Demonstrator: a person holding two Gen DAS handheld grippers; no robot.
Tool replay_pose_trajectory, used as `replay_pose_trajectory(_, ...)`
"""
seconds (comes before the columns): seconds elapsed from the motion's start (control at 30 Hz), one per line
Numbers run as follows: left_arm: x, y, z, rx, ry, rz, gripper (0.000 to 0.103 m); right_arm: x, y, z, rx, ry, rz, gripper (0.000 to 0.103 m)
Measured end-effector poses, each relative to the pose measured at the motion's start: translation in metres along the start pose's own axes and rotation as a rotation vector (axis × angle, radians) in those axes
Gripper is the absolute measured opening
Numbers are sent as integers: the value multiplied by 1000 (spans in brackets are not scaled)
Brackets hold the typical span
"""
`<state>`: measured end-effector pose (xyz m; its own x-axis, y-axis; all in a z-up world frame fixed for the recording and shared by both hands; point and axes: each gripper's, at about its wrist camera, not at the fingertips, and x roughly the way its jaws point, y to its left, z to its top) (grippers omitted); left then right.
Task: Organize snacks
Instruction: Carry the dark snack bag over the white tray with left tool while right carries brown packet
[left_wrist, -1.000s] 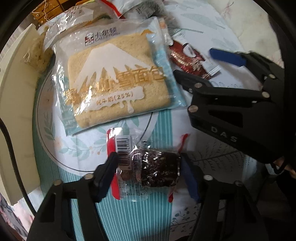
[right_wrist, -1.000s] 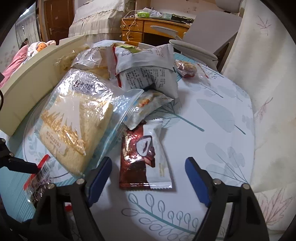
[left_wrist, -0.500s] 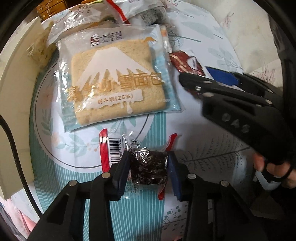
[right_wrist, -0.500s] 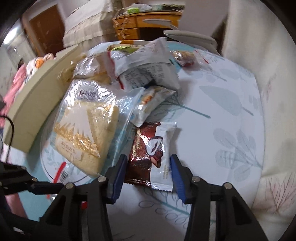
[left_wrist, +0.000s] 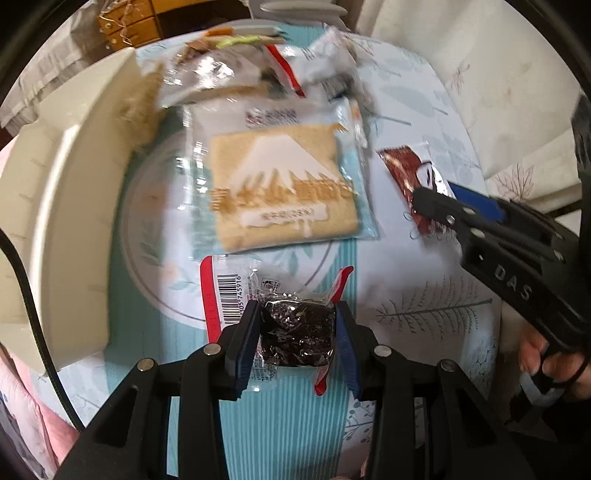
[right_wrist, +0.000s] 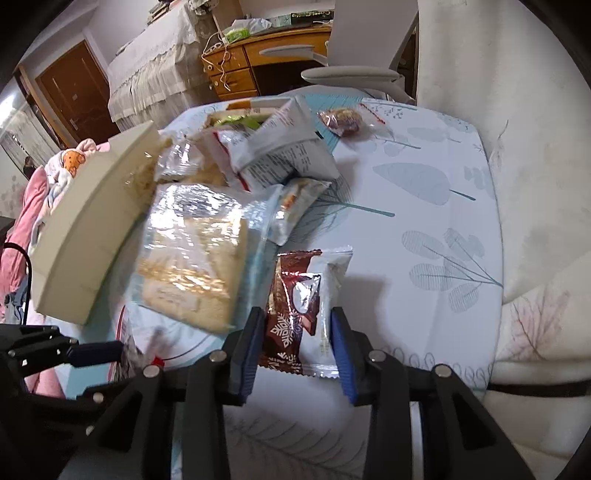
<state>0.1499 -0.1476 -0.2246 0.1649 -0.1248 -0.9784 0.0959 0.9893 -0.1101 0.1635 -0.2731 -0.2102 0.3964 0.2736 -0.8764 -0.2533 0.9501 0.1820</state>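
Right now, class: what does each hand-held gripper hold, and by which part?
Left hand-held gripper: dark snack, by its sides. Right hand-held gripper: brown wrapper, by its near end's edges.

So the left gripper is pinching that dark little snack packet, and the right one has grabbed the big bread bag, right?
Not quite. The left gripper does pinch the dark snack packet, but the right wrist view shows the right gripper closed on the brown-and-white packet, not the bread bag.

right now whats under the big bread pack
The bread pack lies flat on the leaf-print tablecloth, covering part of its printed ring. Its far edge tucks under a pile of snack bags. Whatever else lies beneath stays hidden.
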Motion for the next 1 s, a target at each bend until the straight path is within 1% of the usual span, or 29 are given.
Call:
replay_pose_trajectory(0.03,-5,2,-1,-5,-9,0,38,-4,3,-1,2,-6,2,30)
replay_pose_trajectory(0.1,-11,7,-2,-12,-23,-1,38,-10,8,-2,0,-16,5,8)
replay_pose_trajectory(0.13,-16,9,-3,-15,-33,-5,38,-13,11,-3,1,-17,9,3)
replay_pose_trajectory(0.27,-29,19,-8,-20,-68,-3,38,-24,22,-14,15,-32,36,2)
replay_pose_trajectory(0.33,-41,28,-14,-24,-102,-2,38,-27,28,-20,12,-36,28,2)
replay_pose_trajectory(0.43,-53,39,-18,-39,-114,14,38,-24,33,-27,27,-18,29,2)
replay_pose_trajectory(0.5,-66,51,-20,-69,-121,2,38,-19,32,-28,59,9,-22,3)
replay_pose_trajectory(0.53,-72,57,-21,-80,-131,-4,38,-16,30,-29,75,20,-40,8)
replay_pose_trajectory(0.57,-76,61,-21,-88,-143,-8,38,-13,28,-28,92,29,-60,16)
replay_pose_trajectory(0.6,-82,66,-22,-91,-154,-11,38,-10,26,-28,109,32,-79,22)
replay_pose_trajectory(0.63,-87,70,-23,-93,-163,-11,38,-8,23,-27,123,32,-84,34)
replay_pose_trajectory(0.67,-92,75,-24,-93,-173,-12,38,-7,20,-26,142,29,-87,42)
replay_pose_trajectory(0.73,-100,82,-24,-90,-188,-14,38,-3,16,-24,166,28,-107,46)
replay_pose_trajectory(0.8,-106,90,-24,-88,-203,-15,38,4,14,-23,171,43,-140,46)
replay_pose_trajectory(0.93,-116,111,-24,-87,-214,-14,38,22,13,-22,202,97,-172,46)
replay_pose_trajectory(1.0,-120,121,-23,-89,-219,-12,38,28,13,-23,227,108,-177,46)
